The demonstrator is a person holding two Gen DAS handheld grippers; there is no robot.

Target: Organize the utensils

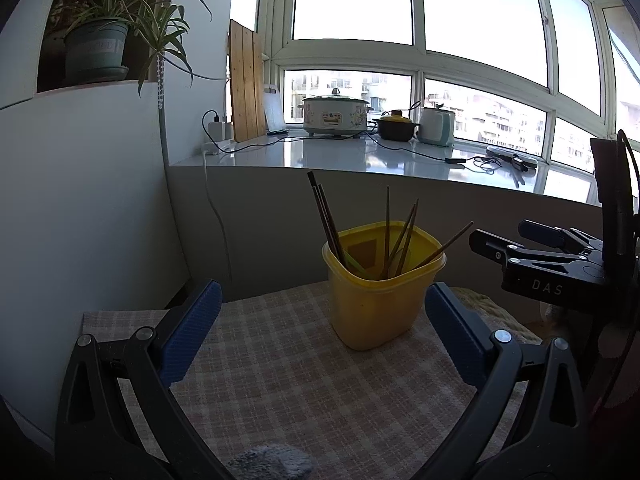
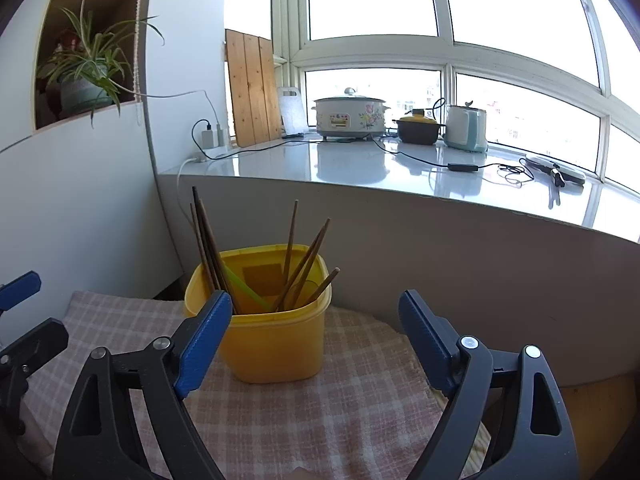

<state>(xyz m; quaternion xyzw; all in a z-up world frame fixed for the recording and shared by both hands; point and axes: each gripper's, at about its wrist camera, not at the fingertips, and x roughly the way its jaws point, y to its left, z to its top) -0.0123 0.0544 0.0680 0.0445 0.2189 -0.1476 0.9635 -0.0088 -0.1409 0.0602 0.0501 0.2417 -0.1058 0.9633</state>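
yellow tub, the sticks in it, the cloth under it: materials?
Yellow tub: likely plastic, smooth, slightly translucent at the rim. Sticks: look like wood or bamboo chopsticks, brown and matte; one green one could be plastic. Cloth: woven checked fabric, soft and wrinkled.

A floral cooker (image 2: 350, 117), dark pot (image 2: 418, 130) and kettle (image 2: 466, 128) line the sill (image 2: 360, 168) beyond the checked cloth (image 2: 300, 412).

Daylight poured through the wide window (image 1: 420, 4) behind a glossy white sill (image 1: 328, 156); white wall (image 1: 80, 184) stood left.
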